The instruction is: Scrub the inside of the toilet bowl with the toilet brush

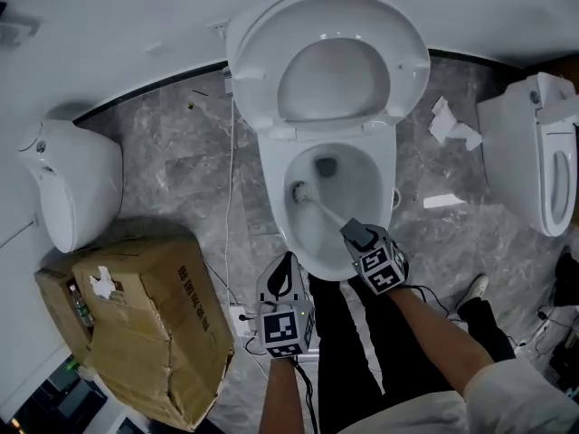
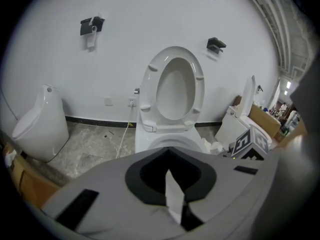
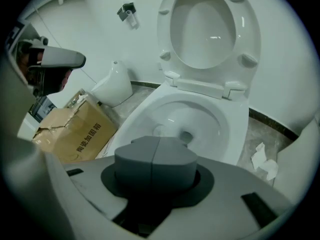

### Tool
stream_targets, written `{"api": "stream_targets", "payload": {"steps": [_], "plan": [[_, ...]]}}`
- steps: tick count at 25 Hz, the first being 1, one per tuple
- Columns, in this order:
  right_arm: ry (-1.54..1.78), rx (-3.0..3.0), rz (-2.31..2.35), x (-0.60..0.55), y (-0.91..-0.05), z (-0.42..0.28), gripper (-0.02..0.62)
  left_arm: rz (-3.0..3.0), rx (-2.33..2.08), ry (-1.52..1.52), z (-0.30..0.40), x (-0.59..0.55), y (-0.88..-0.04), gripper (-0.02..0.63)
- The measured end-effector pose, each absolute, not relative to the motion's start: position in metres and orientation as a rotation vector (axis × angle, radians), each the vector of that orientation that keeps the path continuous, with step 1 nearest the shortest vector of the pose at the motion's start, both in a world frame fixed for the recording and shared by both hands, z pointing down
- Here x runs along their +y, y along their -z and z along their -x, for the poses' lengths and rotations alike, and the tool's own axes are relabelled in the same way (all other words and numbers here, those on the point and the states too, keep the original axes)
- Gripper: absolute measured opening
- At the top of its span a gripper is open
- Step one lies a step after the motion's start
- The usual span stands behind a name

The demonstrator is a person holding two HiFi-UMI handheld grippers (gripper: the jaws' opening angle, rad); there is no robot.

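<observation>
1. Head view: slim pale toilet brush (image 1: 324, 212) clamped in right gripper (image 1: 360, 234) at centre, slanting up-left into glossy oval toilet bowl (image 1: 271, 208), round head against the bowl's left wall; left gripper (image 1: 282, 269) lower centre, outside the bowl.
2. Left gripper view: grey jaws together, empty, facing raised seat (image 2: 198, 86).
3. Right gripper view: matte grey pads (image 3: 134, 166) pressed together, aimed down into the smooth white bowl.

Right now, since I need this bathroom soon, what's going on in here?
A person stands at the open toilet bowl with a gripper in each hand. The right gripper has its fingers closed on the toilet brush, whose head is down inside the bowl. The left gripper hovers near the bowl's front, off the brush.
</observation>
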State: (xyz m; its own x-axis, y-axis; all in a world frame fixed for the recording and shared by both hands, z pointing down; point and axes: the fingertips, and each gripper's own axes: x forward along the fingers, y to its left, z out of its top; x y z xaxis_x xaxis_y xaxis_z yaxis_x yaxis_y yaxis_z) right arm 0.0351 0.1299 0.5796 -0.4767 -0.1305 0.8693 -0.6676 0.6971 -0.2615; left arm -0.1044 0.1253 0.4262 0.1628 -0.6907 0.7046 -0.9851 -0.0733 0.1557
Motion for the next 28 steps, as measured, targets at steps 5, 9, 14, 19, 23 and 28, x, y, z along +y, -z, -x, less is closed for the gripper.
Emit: {"api": "stream_targets", "payload": {"steps": [5, 9, 14, 19, 23, 28], "plan": [[-0.677, -1.982, -0.615, 0.115, -0.581, -0.028, 0.175, -1.810, -1.597, -0.631, 0.110, 0.116, -0.422, 0.026], [-0.652, -1.981, -0.650, 0.100, -0.585, -0.026, 0.175, -1.836, -1.605, -0.626, 0.102, 0.109, -0.426, 0.026], [-0.660, -1.967, -0.757, 0.085, -0.591, -0.028, 0.170, -1.792, -1.587, -0.634, 0.101, 0.114, -0.430, 0.026], [-0.656, -1.922, -0.842, 0.054, -0.593, -0.040, 0.167, -1.818, -1.594, -0.640, 0.102, 0.104, -0.425, 0.026], [-0.610, -1.908, -0.848, 0.039, -0.596, -0.048, 0.167, -1.802, -1.614, -0.627, 0.112, 0.105, -0.422, 0.026], [-0.528, -1.892, -0.830, 0.026, -0.595, -0.070, 0.167, -1.755, -1.617, -0.625, 0.110, 0.113, -0.429, 0.026]]}}
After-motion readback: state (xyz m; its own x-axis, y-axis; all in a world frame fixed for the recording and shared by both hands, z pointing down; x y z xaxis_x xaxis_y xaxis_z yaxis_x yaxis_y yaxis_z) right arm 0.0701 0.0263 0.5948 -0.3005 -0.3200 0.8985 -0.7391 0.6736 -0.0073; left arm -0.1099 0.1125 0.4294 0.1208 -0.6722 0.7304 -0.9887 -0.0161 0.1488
